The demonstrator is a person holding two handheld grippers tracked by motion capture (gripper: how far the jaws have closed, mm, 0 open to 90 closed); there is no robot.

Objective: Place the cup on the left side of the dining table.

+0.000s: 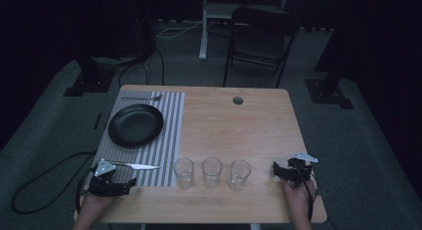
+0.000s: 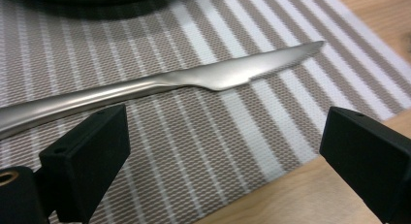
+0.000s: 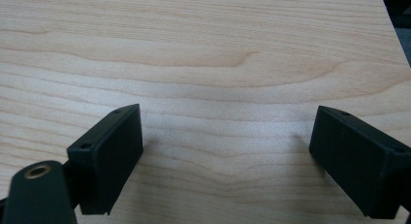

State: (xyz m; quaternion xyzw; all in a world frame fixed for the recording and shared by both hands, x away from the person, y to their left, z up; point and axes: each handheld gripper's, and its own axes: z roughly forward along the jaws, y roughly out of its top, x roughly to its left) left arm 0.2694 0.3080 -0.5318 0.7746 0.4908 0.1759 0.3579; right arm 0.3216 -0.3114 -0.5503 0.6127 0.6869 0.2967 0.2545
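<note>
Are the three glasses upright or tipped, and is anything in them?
All upright: the three glasses stand in a row on the table, rims up. They look clear and empty, though the high view is too dim to be certain.

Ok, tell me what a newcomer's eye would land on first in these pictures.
First the black plate on the striped placemat at the table's left, with a fork lying beyond it and a knife on the mat's near edge. Then the row of three empty glasses along the near side. The left gripper sits open just short of the knife, the right gripper open over bare wood right of the glasses.
</note>
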